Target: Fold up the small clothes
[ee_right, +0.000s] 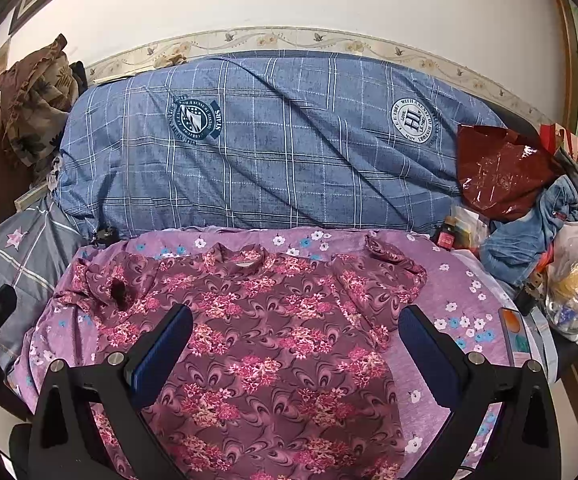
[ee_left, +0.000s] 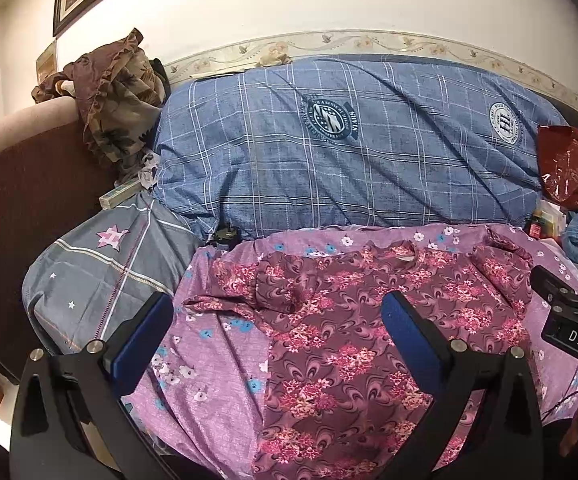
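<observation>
A small maroon top with pink flowers (ee_right: 273, 344) lies spread flat on a purple floral sheet (ee_right: 449, 292), neck toward the far side, both short sleeves out. It also shows in the left wrist view (ee_left: 349, 340). My left gripper (ee_left: 277, 320) is open and empty, hovering over the top's left half. My right gripper (ee_right: 295, 332) is open and empty, hovering over the top's middle. The right gripper's body (ee_left: 569, 316) shows at the right edge of the left wrist view.
A big blue checked quilt (ee_right: 269, 152) lies behind the sheet by the wall. A grey star pillow (ee_left: 101, 276) sits left. A brown cloth (ee_left: 117, 96) hangs on the headboard. A red plastic bag (ee_right: 501, 172), jeans (ee_right: 529, 240) and a white bag (ee_right: 577, 276) crowd the right.
</observation>
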### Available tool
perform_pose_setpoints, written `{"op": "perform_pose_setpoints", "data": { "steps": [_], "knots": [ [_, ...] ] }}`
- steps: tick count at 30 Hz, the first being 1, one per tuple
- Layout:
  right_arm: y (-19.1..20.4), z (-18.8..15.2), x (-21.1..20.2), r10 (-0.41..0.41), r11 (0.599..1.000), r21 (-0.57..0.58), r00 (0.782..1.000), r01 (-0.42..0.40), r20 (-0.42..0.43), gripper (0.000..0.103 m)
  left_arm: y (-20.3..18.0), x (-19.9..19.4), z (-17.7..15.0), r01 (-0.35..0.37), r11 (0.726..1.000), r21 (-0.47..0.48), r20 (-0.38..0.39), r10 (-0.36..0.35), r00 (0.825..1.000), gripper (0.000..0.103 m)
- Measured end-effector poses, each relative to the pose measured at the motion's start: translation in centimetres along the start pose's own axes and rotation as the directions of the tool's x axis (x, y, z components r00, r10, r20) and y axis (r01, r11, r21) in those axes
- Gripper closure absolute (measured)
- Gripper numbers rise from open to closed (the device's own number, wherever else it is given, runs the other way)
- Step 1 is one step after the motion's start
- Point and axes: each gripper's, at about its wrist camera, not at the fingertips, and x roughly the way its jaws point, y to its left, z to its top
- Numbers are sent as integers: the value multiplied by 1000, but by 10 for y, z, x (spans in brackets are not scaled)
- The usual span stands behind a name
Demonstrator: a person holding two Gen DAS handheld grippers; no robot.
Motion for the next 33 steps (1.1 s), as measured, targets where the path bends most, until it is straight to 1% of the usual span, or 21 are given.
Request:
{"op": "perform_pose_setpoints", "data": {
  "steps": [6, 13, 16, 23, 33],
  "knots": [
    [7, 0, 4, 8, 1000, -12, 1000, -8, -9, 0, 11, 2, 1, -7, 1000, -16, 0, 7, 1000, 0],
    [25, 1, 3, 23, 999, -40, 1000, -23, -5, 0, 27, 6, -2, -30, 999, -42, -2, 30, 1000, 0],
    [30, 1, 2, 24, 998, -51, 1000, -24, -4, 0, 30, 7, -4, -28, 998, -48, -6, 27, 1000, 0],
    [33, 3, 1, 23, 998, -51, 1000, -23, -5, 0, 32, 7, -5, -30, 998, -49, -6, 29, 1000, 0],
    [32, 2, 3, 31, 998, -49, 999, -32, -12, 0, 48, 7, -6, -64, 996, -65, -4, 64, 998, 0]
  ]
}}
